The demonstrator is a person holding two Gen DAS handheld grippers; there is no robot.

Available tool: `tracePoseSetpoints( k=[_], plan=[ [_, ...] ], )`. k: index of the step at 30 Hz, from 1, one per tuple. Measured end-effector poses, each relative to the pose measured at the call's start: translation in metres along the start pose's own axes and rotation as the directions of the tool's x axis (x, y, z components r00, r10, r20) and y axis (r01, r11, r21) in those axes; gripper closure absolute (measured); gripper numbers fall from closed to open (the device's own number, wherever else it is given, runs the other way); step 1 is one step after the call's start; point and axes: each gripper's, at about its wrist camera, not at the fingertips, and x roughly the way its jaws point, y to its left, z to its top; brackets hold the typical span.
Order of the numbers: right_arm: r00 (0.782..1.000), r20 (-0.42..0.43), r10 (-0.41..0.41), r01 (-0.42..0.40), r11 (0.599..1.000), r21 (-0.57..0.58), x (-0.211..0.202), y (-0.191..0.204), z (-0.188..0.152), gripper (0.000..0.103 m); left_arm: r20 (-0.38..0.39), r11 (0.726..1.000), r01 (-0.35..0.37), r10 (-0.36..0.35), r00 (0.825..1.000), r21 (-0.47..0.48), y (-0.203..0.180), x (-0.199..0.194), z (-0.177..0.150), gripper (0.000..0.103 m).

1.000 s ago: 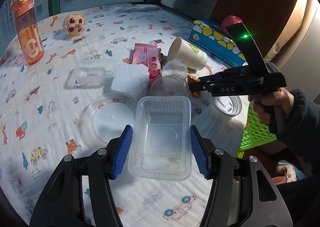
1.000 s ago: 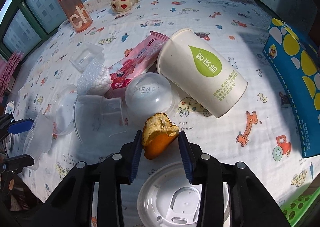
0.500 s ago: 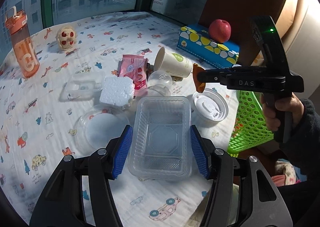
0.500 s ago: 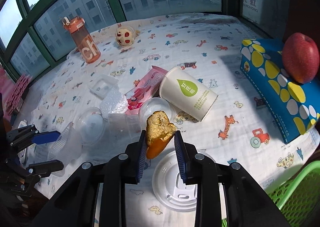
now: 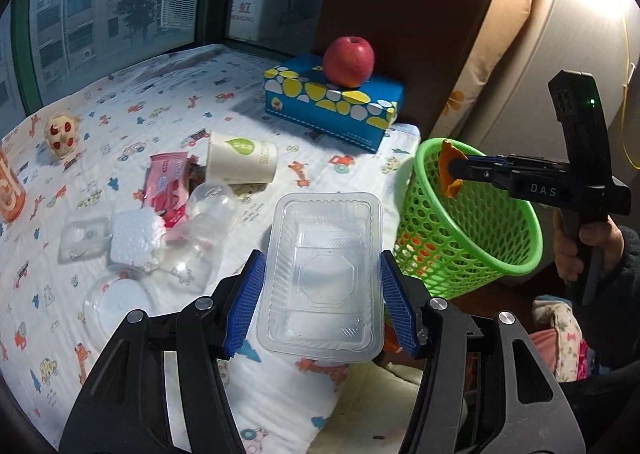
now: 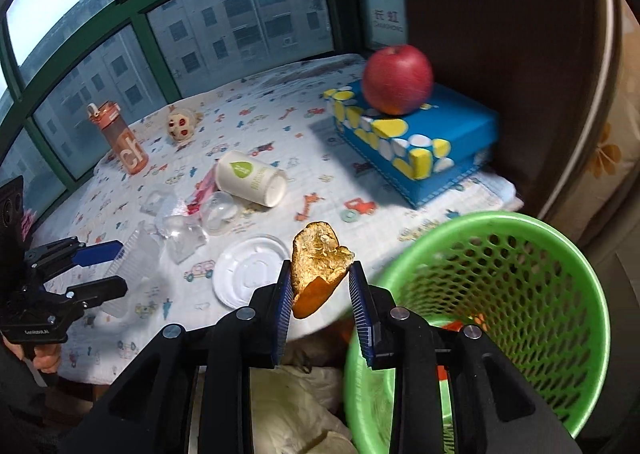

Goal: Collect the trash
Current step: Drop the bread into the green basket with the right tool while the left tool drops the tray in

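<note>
Left gripper (image 5: 320, 290) closed on a clear plastic tray (image 5: 320, 278), blue pads against its long sides, tray lifted above the near edge of the patterned tablecloth (image 5: 132, 102). Right gripper (image 6: 320, 294) clamped on a piece of orange peel (image 6: 318, 268) (pith side to the camera), held beside the rim of the green mesh basket (image 6: 568, 254). Left on the cloth: paper cup (image 5: 242, 162) on its side, pink wrapper (image 5: 166, 186), foam block (image 5: 134, 238), white lid (image 6: 250, 270).

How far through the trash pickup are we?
Early. The green basket already holds some orange scraps. In hand: orange peel in the right gripper near the rim, clear plastic tray in the left gripper. Left on the table: paper cup, pink wrapper, foam, lids.
</note>
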Motion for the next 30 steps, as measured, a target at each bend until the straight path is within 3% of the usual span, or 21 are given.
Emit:
tracePoseSetpoints(
  k=[11,13,16,23,30],
  plan=[
    [0.986,-0.004,-0.169,0.167,0.968,0.187,-0.017,-0.103,-0.033,0.069,-0.032,0.995,0.064,-0.062,0.998,0.08,-0.059,0.024,0.022,0.046],
    [0.985,-0.002,-0.174,0.17,0.962,0.215,-0.016,-0.117,-0.035,0.068,-0.038,0.993,0.072,-0.068,0.997,0.091,-0.069,0.029,0.026,0.046],
    [0.983,0.022,-0.18,0.169,0.954,0.249,-0.018,-0.133,-0.037,0.051,-0.048,0.991,0.08,-0.076,0.996,0.109,-0.083,0.037,0.033,0.046],
    [0.984,0.075,-0.16,0.133,0.95,0.281,-0.036,-0.155,-0.043,0.05,-0.084,0.985,0.102,-0.091,0.992,0.14,-0.116,0.062,0.049,0.046],
    [0.979,0.124,-0.162,0.118,0.946,0.303,-0.063,-0.171,-0.054,0.043,-0.138,0.975,0.14,-0.117,0.983,0.171,-0.151,0.095,0.061,0.046]
  ],
)
